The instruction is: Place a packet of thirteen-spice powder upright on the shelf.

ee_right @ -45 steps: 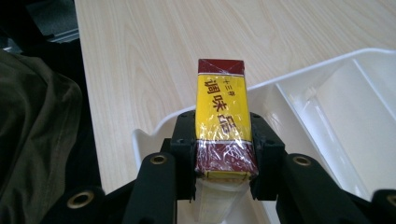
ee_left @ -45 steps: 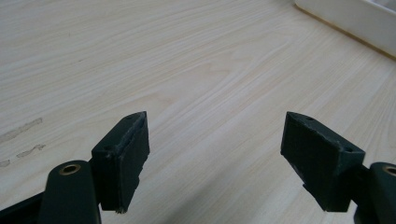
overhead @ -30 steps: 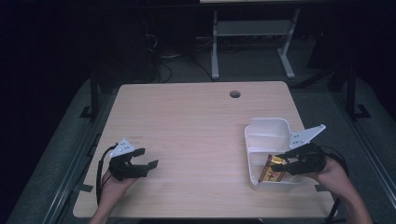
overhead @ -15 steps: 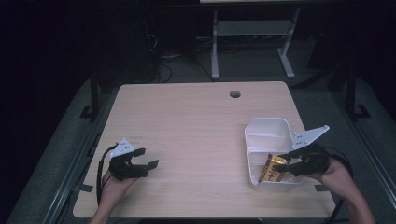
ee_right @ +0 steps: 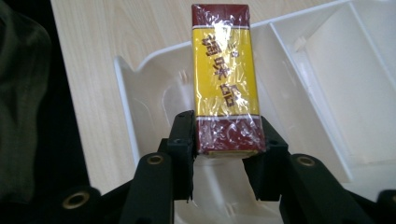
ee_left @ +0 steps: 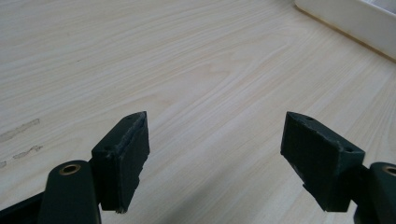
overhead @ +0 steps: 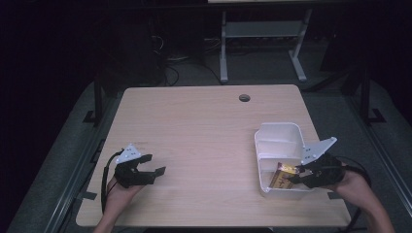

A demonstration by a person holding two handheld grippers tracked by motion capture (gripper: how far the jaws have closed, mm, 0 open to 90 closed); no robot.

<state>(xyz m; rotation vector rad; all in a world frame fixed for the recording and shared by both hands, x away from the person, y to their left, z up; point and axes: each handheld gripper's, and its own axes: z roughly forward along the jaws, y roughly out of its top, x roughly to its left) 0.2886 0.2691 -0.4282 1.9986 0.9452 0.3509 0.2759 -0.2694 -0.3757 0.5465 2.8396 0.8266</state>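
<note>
A yellow and dark red packet [ee_right: 226, 79] wrapped in clear film is held by its near end in my right gripper [ee_right: 227, 140], which is shut on it. The packet [overhead: 283, 175] hangs over the near compartment of a white divided bin [overhead: 277, 133] at the table's right side, where my right gripper [overhead: 297, 174] reaches in from the right. My left gripper [overhead: 151, 165] rests near the table's front left, open, with bare wood between its jaws [ee_left: 215, 154].
The light wooden table [overhead: 204, 126] has a round cable hole [overhead: 244, 98] near its far edge. The bin's far compartment [ee_right: 345, 88] holds nothing. Beyond the table a metal stand [overhead: 262, 34] stands on the dark floor.
My right gripper with the packet has drawn slightly toward the front right within the bin. The left gripper has stayed where it was.
</note>
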